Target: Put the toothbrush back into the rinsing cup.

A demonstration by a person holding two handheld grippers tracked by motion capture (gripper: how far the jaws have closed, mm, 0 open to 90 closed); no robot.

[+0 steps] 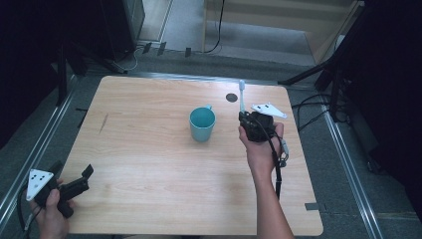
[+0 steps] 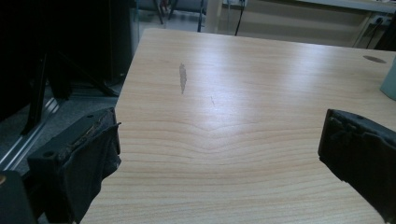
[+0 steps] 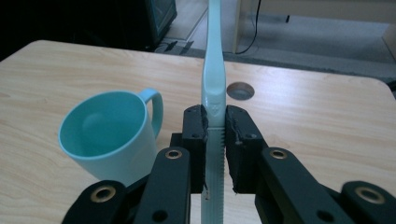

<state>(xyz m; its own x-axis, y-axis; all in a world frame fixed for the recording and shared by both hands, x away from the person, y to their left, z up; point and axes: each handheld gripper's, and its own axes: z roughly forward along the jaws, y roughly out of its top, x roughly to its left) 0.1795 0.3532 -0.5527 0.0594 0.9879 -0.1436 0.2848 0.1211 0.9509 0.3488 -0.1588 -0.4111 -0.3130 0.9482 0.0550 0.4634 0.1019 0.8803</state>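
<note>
Nearest the camera, at the near left corner of the tabletop (image 1: 149,164), the person's left hand (image 1: 50,211) holds the left claw (image 1: 84,178), its grey three-cornered plate (image 1: 38,182) facing up; its two black jaws stand wide apart with nothing between them, and in the left gripper view they frame bare light wood with a small grey scuff mark (image 2: 182,77) farther off. Farther in and to the right, the person's right hand (image 1: 259,147) comes up from the near edge with a black cable (image 1: 276,164) trailing back along the forearm, and it holds the right claw (image 1: 245,117) above the right half of the tabletop. That claw is clamped on a pale blue-white toothbrush (image 1: 242,97), which stands between the jaws and reaches toward the far edge; the right gripper view shows the jaw pads pressed against both sides of the ribbed handle (image 3: 214,140), with the slimmer neck running on beyond them. Just left of this claw, near the middle of the tabletop, a teal mug (image 1: 202,123) stands upright and apart from it, its inside empty and its handle turned to the far side. Beyond the toothbrush, close to the far edge, a round dark cable hole (image 1: 231,97) is set in the wood.
</note>
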